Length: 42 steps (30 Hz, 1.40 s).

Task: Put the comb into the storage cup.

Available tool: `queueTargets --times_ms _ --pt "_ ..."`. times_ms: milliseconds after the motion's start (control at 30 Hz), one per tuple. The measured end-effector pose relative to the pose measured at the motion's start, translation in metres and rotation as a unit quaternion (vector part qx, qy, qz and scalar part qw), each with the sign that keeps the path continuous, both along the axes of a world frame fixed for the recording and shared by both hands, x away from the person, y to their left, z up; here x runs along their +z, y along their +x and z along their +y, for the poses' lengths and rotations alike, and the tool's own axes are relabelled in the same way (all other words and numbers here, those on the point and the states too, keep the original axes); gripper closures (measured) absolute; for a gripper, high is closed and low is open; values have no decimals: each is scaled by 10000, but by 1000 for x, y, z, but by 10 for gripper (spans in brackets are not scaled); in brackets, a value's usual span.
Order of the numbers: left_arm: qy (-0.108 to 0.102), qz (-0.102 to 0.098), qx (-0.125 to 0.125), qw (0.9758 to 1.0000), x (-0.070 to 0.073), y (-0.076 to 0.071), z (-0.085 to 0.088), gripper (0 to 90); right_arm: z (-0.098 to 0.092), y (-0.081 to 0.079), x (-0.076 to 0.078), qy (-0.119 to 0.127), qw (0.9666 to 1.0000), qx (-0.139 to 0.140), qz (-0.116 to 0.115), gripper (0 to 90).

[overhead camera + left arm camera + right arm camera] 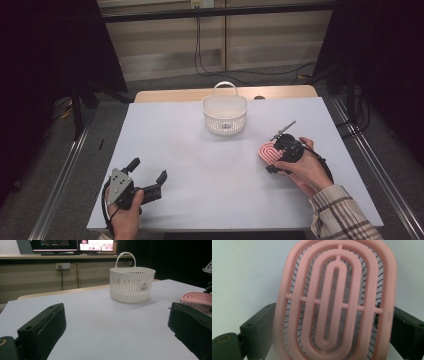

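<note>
On the table: 1 pink brush (268,152), 1 white basket (225,114).
Your right gripper (280,152) clasps the brush on its 2 sides, near the basket; your left gripper (149,177) rests spread wide.

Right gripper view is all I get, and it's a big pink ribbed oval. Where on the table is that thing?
Observer: The pink brush is toward the right side of the table, just ahead of the person's right hand.
Operator: Is anything else out there?
Observer: A white basket with a handle stands upright at the far middle, apart from the brush.
Operator: And the other hand?
Observer: The left gripper is at the near left corner, its jaws open with nothing between them.
</note>
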<state>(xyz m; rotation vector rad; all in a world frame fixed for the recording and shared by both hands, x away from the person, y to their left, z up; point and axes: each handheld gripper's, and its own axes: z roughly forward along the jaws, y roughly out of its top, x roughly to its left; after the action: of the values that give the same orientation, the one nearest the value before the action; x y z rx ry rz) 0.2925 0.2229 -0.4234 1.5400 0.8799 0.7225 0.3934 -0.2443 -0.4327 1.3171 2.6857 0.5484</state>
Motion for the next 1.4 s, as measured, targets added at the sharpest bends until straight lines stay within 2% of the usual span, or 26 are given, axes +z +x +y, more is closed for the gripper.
queueTargets --times_ms 633,1000,1100,1400 --pt "-31 16 -20 10000 -1 0 -1 18 4 5 -5 -109 9999 -95 -6 58" --pt "-17 16 -9 10000 -1 0 -1 17 6 3 -4 -239 9996 -124 -62 94" --pt "-15 12 -12 10000 0 0 -1 18 7 2 -2 -230 9997 -77 -76 172" --pt "-2 11 -9 10000 -1 0 0 18 10 3 0 -313 9994 -166 9 181"
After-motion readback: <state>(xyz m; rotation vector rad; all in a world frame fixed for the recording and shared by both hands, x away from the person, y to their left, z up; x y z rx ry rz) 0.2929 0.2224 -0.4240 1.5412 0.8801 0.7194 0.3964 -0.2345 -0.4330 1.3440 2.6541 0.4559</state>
